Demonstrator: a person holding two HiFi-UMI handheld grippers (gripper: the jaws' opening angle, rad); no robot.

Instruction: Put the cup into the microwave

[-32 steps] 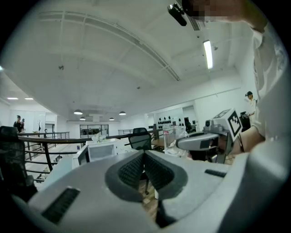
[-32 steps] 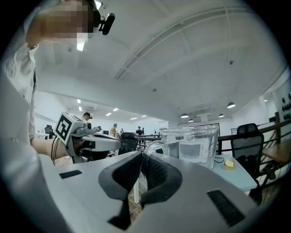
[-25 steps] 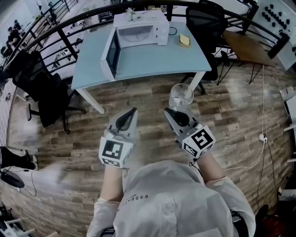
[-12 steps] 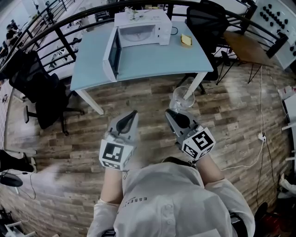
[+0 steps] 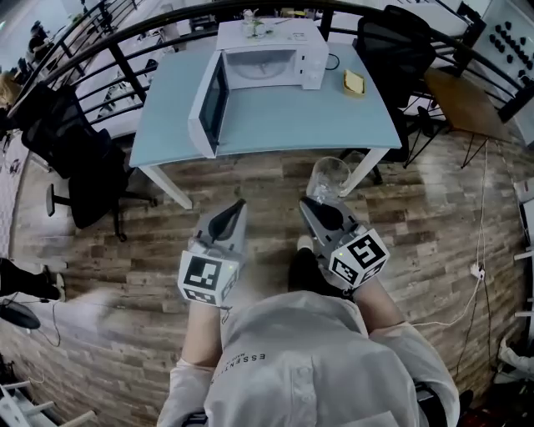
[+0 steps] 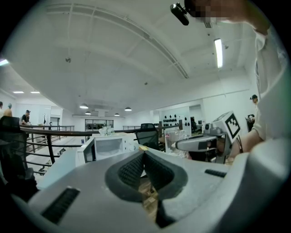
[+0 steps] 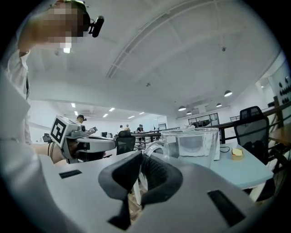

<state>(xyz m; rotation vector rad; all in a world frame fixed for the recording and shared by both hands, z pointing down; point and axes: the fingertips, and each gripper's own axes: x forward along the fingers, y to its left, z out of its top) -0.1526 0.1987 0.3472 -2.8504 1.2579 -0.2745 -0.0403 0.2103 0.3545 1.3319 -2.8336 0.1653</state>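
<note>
A clear glass cup [image 5: 327,178] with a handle hangs in the air in front of the table, my right gripper [image 5: 314,203] shut on its handle. In the right gripper view the cup [image 7: 193,145] fills the space just beyond the pads [image 7: 155,171]. The white microwave [image 5: 269,55] stands at the back of the light blue table [image 5: 275,113], its door [image 5: 209,103] swung open to the left. My left gripper [image 5: 237,206] is shut with nothing in it, level with the right one; its jaws [image 6: 143,153] point towards the microwave [image 6: 107,147].
A yellow block [image 5: 355,81] lies on the table right of the microwave. Small items [image 5: 254,25] sit on the microwave's top. Black office chairs stand at the left [image 5: 79,163] and behind the table's right end [image 5: 399,42]. A black railing [image 5: 125,62] runs behind.
Both grippers and the person have moved forward towards the table, which now lies closer. The cup stays in the right gripper; both jaws are as before.
</note>
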